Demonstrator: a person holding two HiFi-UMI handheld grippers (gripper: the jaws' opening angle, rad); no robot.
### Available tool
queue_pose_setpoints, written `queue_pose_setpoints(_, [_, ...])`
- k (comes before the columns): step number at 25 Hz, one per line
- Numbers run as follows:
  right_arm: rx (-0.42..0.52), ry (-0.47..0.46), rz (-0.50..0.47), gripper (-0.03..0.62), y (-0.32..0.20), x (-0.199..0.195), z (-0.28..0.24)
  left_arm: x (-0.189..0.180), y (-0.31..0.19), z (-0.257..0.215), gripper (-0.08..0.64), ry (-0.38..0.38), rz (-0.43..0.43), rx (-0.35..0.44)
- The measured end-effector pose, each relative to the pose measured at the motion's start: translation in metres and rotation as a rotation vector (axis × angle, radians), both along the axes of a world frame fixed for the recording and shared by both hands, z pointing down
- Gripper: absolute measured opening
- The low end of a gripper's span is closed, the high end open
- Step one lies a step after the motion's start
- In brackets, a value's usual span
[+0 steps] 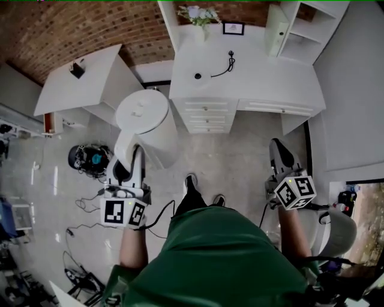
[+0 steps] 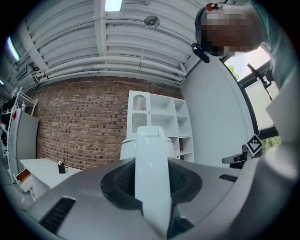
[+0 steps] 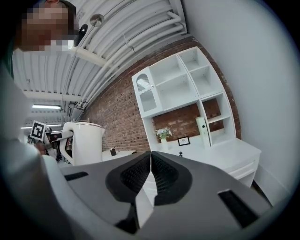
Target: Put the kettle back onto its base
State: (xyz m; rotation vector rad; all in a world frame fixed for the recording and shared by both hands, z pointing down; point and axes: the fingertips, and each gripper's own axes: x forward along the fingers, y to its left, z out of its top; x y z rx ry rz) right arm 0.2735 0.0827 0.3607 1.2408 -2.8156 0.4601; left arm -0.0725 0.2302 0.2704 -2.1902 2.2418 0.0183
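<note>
In the head view the white kettle (image 1: 144, 117) hangs in the air over the floor, left of the desk. My left gripper (image 1: 132, 157) is shut on its handle (image 1: 123, 150). The left gripper view shows that handle (image 2: 152, 178) upright between the jaws of the left gripper (image 2: 152, 161), with the kettle body (image 2: 127, 149) behind it. The round base (image 1: 198, 76) lies on the white desk (image 1: 264, 81), its black cord (image 1: 223, 67) trailing right. My right gripper (image 1: 278, 146) is shut and empty, pointing at the desk; the right gripper (image 3: 150, 161) also sees the kettle (image 3: 86, 140) at its left.
The desk has drawers (image 1: 207, 114) beneath, and a flower vase (image 1: 198, 17), a framed picture (image 1: 233, 28) and a shelf unit (image 1: 300, 27) at its back. A second white table (image 1: 84, 84) stands left. A dark device and cables (image 1: 90, 159) lie on the floor.
</note>
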Motion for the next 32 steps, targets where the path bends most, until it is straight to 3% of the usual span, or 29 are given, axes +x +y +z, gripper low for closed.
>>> queue_pose_setpoints(9, [-0.031, 0.026, 0.047, 0.023, -0.068, -0.011, 0.015, -0.028, -0.085, 0.018, 0.118, -0.011, 0.02, -0.011])
queue_pose_setpoints(13, [-0.039, 0.056, 0.073, 0.023, -0.105, -0.025, 0.017, -0.052, -0.137, 0.02, 0.118, 0.003, 0.043, 0.024])
queue_pose_setpoints(19, [-0.019, 0.087, 0.132, 0.023, -0.166, -0.058, 0.008, -0.091, -0.212, 0.018, 0.118, 0.008, 0.099, 0.081])
queue_pose_setpoints(24, [0.025, 0.112, 0.204, 0.023, -0.216, -0.093, -0.003, -0.121, -0.271, 0.022, 0.118, -0.047, 0.137, 0.095])
queue_pose_setpoints(32, [0.012, 0.16, 0.195, 0.023, -0.26, -0.152, -0.002, -0.155, -0.342, 0.041, 0.118, -0.041, 0.201, 0.111])
